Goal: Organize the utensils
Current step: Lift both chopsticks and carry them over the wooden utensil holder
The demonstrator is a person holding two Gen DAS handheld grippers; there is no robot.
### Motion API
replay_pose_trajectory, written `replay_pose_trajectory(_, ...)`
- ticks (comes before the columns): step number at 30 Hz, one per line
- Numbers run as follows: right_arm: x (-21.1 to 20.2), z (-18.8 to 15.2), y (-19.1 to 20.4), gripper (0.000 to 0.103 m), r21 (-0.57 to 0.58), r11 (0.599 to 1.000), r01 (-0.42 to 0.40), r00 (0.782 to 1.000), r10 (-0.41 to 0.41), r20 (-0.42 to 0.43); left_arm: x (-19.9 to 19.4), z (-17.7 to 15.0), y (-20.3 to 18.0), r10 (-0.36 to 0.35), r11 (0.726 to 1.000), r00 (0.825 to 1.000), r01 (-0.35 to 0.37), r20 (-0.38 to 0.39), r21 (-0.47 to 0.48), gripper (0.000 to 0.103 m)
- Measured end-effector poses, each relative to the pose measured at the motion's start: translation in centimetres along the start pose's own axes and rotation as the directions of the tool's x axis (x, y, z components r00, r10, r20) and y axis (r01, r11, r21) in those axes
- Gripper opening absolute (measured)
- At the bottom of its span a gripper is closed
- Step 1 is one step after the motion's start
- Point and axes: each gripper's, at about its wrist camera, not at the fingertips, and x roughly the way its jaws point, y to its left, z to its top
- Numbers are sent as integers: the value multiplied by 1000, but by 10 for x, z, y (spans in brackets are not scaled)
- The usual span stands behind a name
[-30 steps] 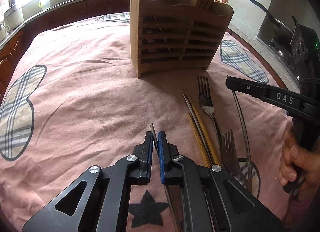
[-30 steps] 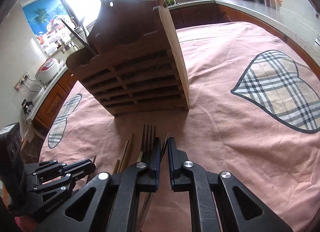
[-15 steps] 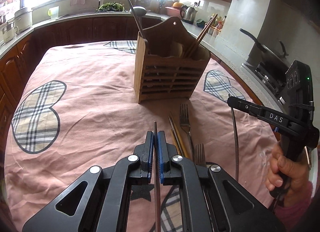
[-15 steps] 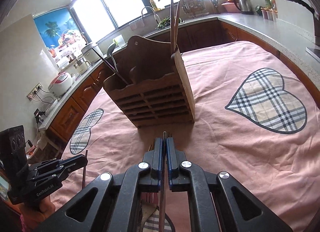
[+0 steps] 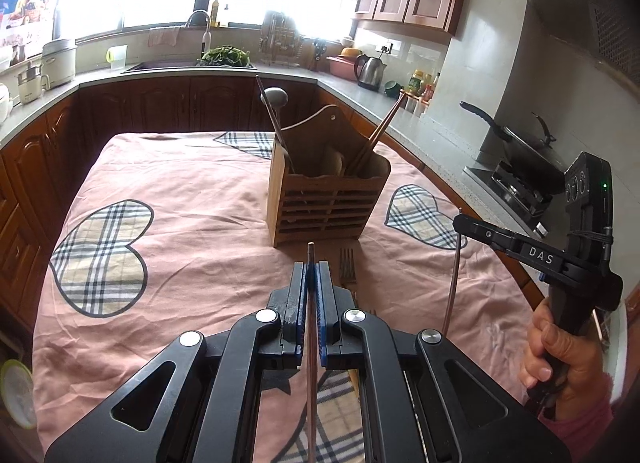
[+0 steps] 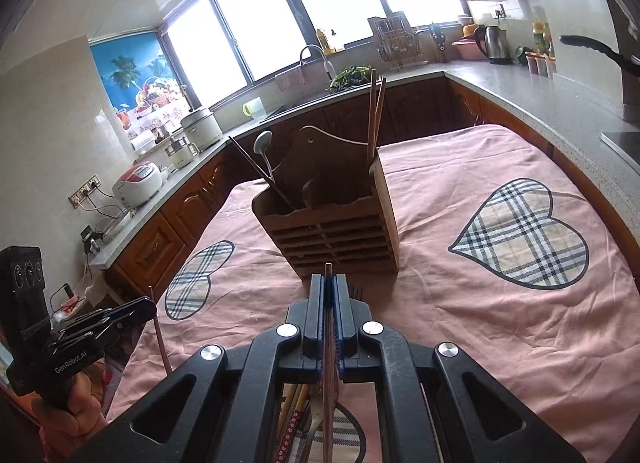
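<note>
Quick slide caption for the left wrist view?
Left tool shut on a chopstick, facing the wooden utensil holder; right tool holds another.

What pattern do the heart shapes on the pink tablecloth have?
A beige plaid with dark and white stripes; the heart on the tablecloth shows best in the right wrist view.

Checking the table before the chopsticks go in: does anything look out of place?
Yes: a fork lies loose on the pink tablecloth in front of the wooden utensil holder, not in it. The holder stands upright; nothing looks spilled or damaged.

home kitchen, sink (image 5: 188, 63), kettle (image 5: 370, 71), stove (image 5: 516, 183)
</note>
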Motion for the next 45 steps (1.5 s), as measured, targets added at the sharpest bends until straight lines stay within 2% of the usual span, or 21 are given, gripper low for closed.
replay_pose_trajectory(18,-40,9,16,4,-38,999,12,995,-8,103,-42,3,9,12,998,992,-5,124,-57,3)
replay_pose_trajectory(28,-49,18,17,4,-39,999,17,989,-11,147,-45,13,19,21,994,986,-3,163,-109,3)
replay_pose_trajectory(37,-54,36,13,4,-28,999,21,980,-15,197,-46,35,22,28,992,976,0,217,-129,3)
replay_pose_trajectory(45,-52,66,10,4,-22,999,26,967,-19,253,-38,71,21,16,992,961,19,276,-126,3)
